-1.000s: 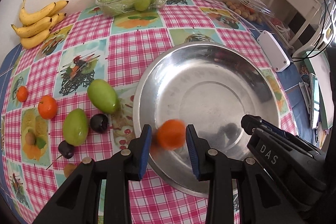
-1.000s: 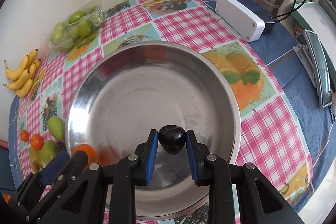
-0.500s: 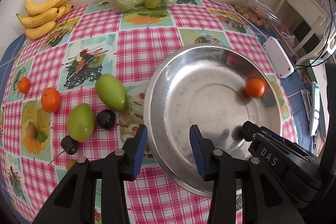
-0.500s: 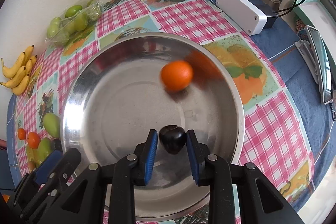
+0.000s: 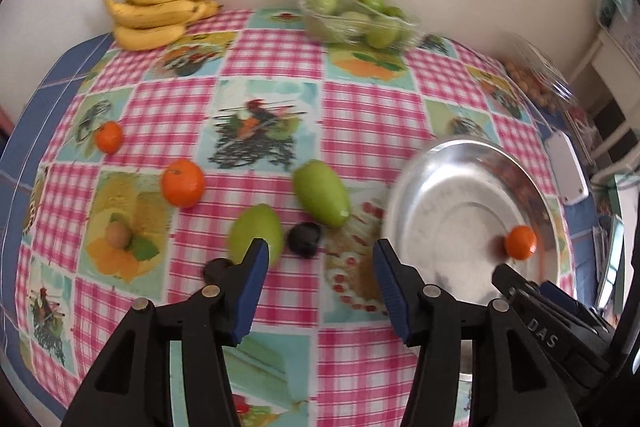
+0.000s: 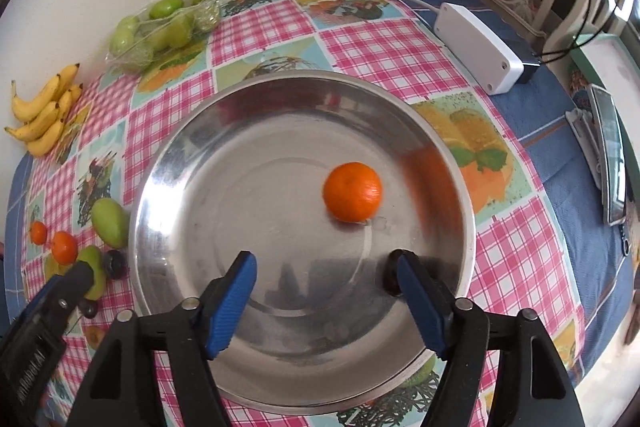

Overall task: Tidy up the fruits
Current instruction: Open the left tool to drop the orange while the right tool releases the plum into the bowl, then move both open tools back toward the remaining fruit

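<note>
The steel bowl [image 6: 168,195] sits toward the table's right edge as the collecting place; one orange [image 6: 352,191] lies inside it. The right gripper [image 6: 324,275] hangs over the bowl, jaws opening wide, nothing between them; a dark plum [image 6: 390,277] peeks beside its right finger. The left gripper [image 5: 318,259] faces loose fruit mid-table, jaws opening, empty, likely for the dark plum there [image 5: 304,239]
</note>
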### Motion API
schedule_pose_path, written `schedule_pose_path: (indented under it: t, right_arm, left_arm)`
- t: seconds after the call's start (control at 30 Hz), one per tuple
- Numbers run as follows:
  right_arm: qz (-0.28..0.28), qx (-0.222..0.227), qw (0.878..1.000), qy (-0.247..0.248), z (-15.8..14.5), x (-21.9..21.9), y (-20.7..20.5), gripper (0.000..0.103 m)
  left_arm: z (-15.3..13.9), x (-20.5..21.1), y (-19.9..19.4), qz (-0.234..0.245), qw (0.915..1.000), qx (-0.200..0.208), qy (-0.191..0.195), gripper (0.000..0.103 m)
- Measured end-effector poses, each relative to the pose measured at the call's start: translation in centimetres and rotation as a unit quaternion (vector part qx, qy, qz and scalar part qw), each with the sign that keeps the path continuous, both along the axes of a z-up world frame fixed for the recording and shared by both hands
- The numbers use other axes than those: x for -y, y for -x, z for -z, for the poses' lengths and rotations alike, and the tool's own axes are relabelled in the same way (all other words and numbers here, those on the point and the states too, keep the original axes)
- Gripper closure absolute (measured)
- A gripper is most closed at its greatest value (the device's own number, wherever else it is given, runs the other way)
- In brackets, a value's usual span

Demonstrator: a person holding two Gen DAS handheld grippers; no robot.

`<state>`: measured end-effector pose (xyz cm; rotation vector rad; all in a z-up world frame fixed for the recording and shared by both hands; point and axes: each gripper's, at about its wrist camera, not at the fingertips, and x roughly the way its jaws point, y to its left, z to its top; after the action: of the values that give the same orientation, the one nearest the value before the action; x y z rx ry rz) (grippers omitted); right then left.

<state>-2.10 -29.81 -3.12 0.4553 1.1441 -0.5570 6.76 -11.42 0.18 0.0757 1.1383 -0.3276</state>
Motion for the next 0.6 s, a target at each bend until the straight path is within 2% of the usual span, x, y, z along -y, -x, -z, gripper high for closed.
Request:
schedule_pose_path:
  t: [0.2, 0.3, 0.37, 0.6]
  right_arm:
    - [-0.017, 0.000, 1.000, 0.010, -0.2, -0.9, -0.5, 0.008]
    - [-0.019, 0.003, 1.000, 0.010, -0.2, -1.1, -0.5, 0.000]
    - [-0.020, 0.003, 1.000, 0.012, -0.3, -1.2, -0.5, 0.000]
    - [-0.016, 0.014, 1.000, 0.008, -0.6, -1.3, -0.3, 0.000]
  left_arm:
    - [0.8, -3.7, -1.8, -0.062, 0.9976, -0.013, -0.028, 0.047]
    - [1.2, -5.4, -2.4, -0.084, 0.9958, -0.024, -0.027, 0.039]
    - [1.5, -6.4, -2.8, -0.097, 0.9945, -0.026, -0.032, 0.034]
    - [2.0, -9.4, -3.8, -0.136, 0.9894, -0.033, -0.038, 0.032]
